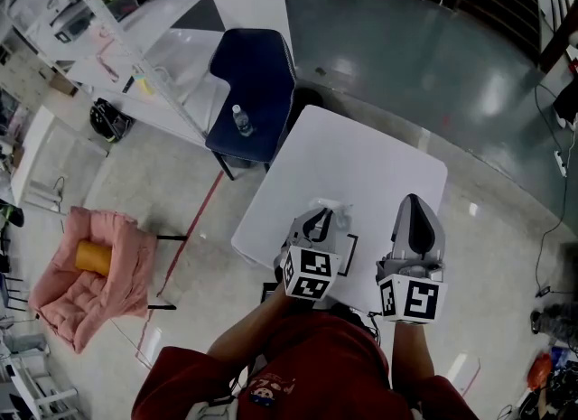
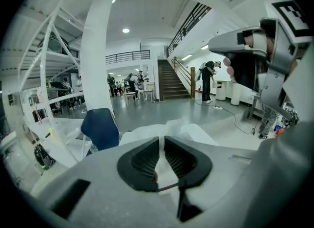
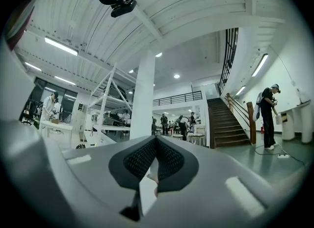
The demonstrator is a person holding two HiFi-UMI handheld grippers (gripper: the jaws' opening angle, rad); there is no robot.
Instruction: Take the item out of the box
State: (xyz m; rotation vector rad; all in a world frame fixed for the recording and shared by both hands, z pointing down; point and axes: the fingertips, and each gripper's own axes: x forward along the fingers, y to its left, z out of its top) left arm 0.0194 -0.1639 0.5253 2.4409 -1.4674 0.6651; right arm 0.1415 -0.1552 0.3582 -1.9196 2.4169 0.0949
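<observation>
Fingers of the left gripper (image 2: 162,138): drawn in to a narrow slit, with white wrap pinched at the tips.
Fingers of the right gripper (image 3: 156,139): brought together at the tips, with nothing seen between them.
Grippers: two are counted, one in each hand, each carrying one marker cube.
Item (image 2: 177,124): one is seen. It is pale, crumpled and partly see-through, like thin plastic wrap or a bag. No print or colour can be made out on it.
Place of the item: it is held at the left gripper's tips, over the near part of the table (image 1: 361,156). Whether it is clear of the box cannot be told.
Box (image 1: 354,254): only thin dark edges are made out on the table between the two grippers, and its form cannot be told.
Table: one is seen, white and square-cornered.
Chair (image 1: 257,75): one dark blue chair is set at the table's far corner.
Bottle (image 1: 240,120): one small clear bottle is stood on the chair seat.
Pink cushioned seat (image 1: 117,269): one is seen, well apart on the floor at the left, with one orange roll (image 1: 92,256) laid on it.
</observation>
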